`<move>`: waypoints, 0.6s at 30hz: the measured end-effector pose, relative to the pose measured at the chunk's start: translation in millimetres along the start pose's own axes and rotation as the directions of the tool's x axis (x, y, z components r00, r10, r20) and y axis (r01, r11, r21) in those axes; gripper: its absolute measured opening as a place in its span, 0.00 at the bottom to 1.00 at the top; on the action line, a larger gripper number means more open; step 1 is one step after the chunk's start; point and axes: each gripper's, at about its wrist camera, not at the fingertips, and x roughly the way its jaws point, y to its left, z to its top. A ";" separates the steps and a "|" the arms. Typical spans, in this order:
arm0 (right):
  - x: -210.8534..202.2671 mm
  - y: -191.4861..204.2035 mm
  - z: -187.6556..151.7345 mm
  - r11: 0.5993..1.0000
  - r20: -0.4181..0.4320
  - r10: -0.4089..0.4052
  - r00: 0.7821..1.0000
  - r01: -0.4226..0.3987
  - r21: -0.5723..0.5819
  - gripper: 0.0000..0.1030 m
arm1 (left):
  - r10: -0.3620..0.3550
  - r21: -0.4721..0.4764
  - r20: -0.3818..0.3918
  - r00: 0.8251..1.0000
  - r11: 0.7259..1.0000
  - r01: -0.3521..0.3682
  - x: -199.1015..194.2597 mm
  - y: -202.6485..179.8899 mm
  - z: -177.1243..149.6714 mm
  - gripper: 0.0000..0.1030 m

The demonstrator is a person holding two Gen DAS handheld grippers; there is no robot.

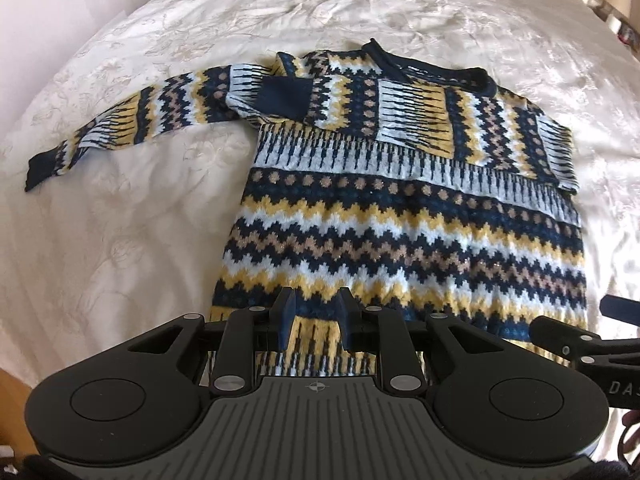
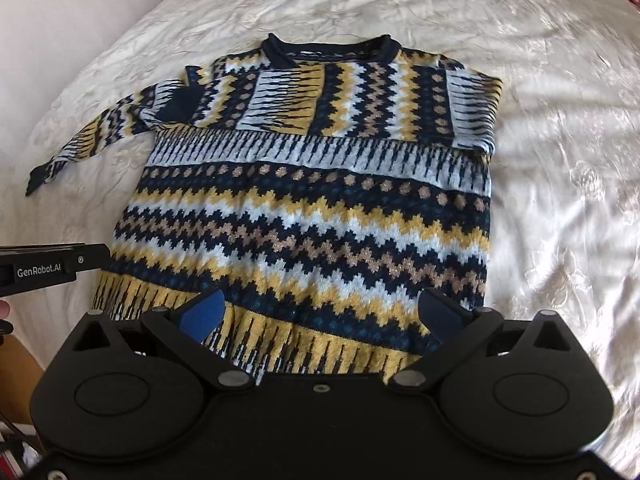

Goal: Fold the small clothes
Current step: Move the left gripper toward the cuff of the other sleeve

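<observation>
A knitted sweater (image 1: 400, 224) in navy, yellow, white and tan zigzag bands lies flat on the bed, collar at the far end. Its right sleeve is folded across the chest (image 2: 360, 100); its left sleeve (image 1: 120, 124) stretches out to the left. My left gripper (image 1: 314, 320) hovers over the sweater's hem near the lower left, its fingers a small gap apart with nothing between them. My right gripper (image 2: 320, 312) is wide open over the hem's middle and right part, empty. The sweater fills the right wrist view (image 2: 304, 208).
A cream embroidered bedspread (image 1: 120, 240) covers the bed all around the sweater. The other gripper's body shows at the right edge of the left wrist view (image 1: 600, 344) and at the left edge of the right wrist view (image 2: 44, 268). A wall lies beyond the bed's far left.
</observation>
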 end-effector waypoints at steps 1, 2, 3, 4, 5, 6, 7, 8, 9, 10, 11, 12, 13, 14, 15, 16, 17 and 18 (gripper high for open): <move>-0.1 -1.0 0.4 1.000 0.000 0.003 1.000 -0.003 -0.005 0.99 | 0.001 -0.006 0.000 1.000 1.000 -0.001 -1.3 -0.9 -1.4 0.21; 0.0 -2.2 0.8 1.000 0.000 0.006 1.000 -0.006 -0.007 0.99 | 0.005 -0.012 0.001 1.000 1.000 -0.005 -2.9 -1.7 -3.1 0.21; 0.5 -3.7 1.4 1.000 -0.002 0.009 1.000 -0.009 -0.008 0.99 | 0.011 -0.017 0.001 1.000 1.000 -0.011 -4.0 -1.9 -4.7 0.21; 0.9 -4.9 2.0 1.000 -0.004 0.010 1.000 -0.010 -0.010 0.99 | 0.017 -0.022 0.002 1.000 1.000 -0.017 -5.1 -1.5 -5.7 0.21; 0.9 -5.7 2.8 1.000 -0.005 0.012 1.000 -0.012 -0.011 0.99 | 0.021 -0.030 0.002 1.000 0.999 -0.021 -6.2 -0.2 -6.8 0.21; 1.0 -6.0 3.6 1.000 -0.005 0.014 1.000 -0.014 -0.012 0.99 | 0.022 -0.037 0.001 1.000 0.999 -0.022 -6.8 1.6 -7.4 0.21; 0.9 -5.8 4.3 1.000 -0.002 0.017 1.000 -0.017 -0.011 0.99 | 0.022 -0.044 0.002 1.000 0.999 -0.022 -7.3 4.1 -7.6 0.21; 1.0 -5.1 5.1 1.000 -0.001 0.020 1.000 -0.020 -0.009 0.99 | 0.023 -0.050 0.006 1.000 0.998 -0.022 -7.5 7.4 -7.4 0.21; 1.6 -4.1 5.8 1.000 -0.002 0.020 1.000 -0.020 -0.009 0.99 | 0.024 -0.057 0.011 1.000 0.998 -0.024 -7.4 11.5 -6.9 0.21; 2.5 -2.6 6.4 1.000 -0.001 0.018 1.000 -0.018 -0.010 0.99 | 0.027 -0.064 0.015 1.000 0.998 -0.026 -7.2 15.8 -6.4 0.21; 3.8 -0.7 7.2 1.000 -0.006 0.016 1.000 -0.016 -0.013 0.99 | 0.028 -0.070 0.018 0.999 0.997 -0.027 -6.4 20.5 -5.6 0.21; 5.9 2.0 8.0 1.000 -0.015 0.010 1.000 -0.010 -0.021 0.99 | 0.028 -0.079 0.018 0.999 0.997 -0.027 -5.3 26.1 -4.5 0.21; 8.2 4.4 8.5 1.000 -0.022 0.004 1.000 -0.005 -0.025 0.99 | 0.026 -0.086 0.018 1.000 0.996 -0.024 -3.9 32.0 -3.5 0.21; 10.4 6.9 8.5 1.000 -0.023 0.005 1.000 -0.006 -0.026 0.99 | 0.016 -0.090 0.018 1.000 0.996 -0.014 -2.0 38.7 -2.2 0.21; 12.3 9.7 8.2 1.000 -0.016 0.011 1.000 -0.011 -0.025 0.99 | -0.001 -0.097 0.019 1.000 0.995 0.003 0.4 45.6 -0.7 0.21; 13.1 12.6 7.5 1.000 -0.004 0.012 1.000 -0.012 -0.027 0.99 | -0.020 -0.103 0.016 1.000 0.994 0.022 3.1 52.2 0.4 0.21; 13.4 16.5 6.8 1.000 0.012 0.007 1.000 -0.006 -0.031 0.99 | -0.047 -0.112 0.004 0.999 0.993 0.047 7.3 60.8 2.3 0.21; 13.4 20.8 6.6 0.999 0.025 -0.004 1.000 0.005 -0.031 0.99 | -0.072 -0.119 -0.005 0.997 0.990 0.071 10.7 67.5 3.7 0.22</move>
